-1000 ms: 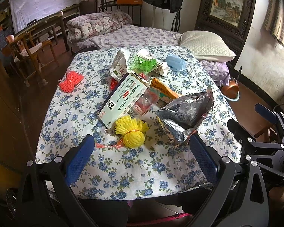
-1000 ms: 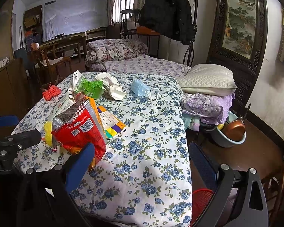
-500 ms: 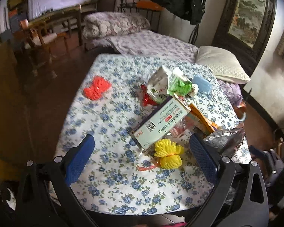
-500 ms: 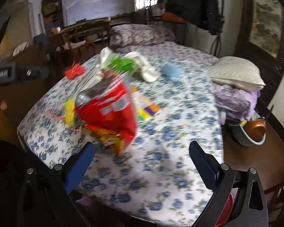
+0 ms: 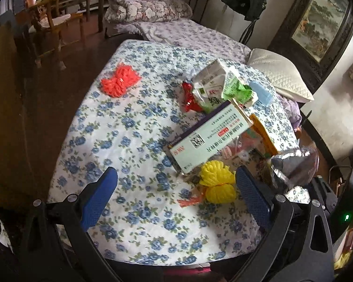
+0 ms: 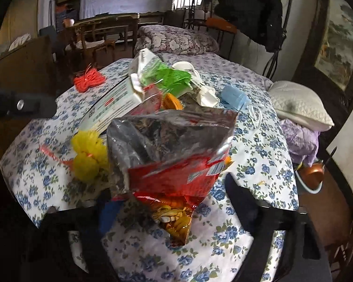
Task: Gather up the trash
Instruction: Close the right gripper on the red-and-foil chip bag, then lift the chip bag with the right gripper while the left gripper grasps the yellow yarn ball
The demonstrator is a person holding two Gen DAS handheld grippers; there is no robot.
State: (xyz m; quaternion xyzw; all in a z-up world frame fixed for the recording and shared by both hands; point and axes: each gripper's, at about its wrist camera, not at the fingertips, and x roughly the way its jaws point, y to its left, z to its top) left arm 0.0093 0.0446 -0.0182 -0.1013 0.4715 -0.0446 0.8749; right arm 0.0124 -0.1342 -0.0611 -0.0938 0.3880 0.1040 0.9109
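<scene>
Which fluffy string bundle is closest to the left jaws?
The yellow string bundle, right beside the left gripper's right finger. The orange-red string bundle lies far off.

Left gripper (image 5: 176, 195) jaws wide; right gripper (image 6: 174, 202) jaws just closing.

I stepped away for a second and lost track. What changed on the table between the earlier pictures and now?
The right hand-held gripper came in on the red snack bag; its jaws have just been closing, the bag's lower end between them, grip unclear through blur. The left hand-held gripper, open and empty, swung toward the yellow string bundle. The medicine box, orange string bundle and blue mask stayed put.
</scene>
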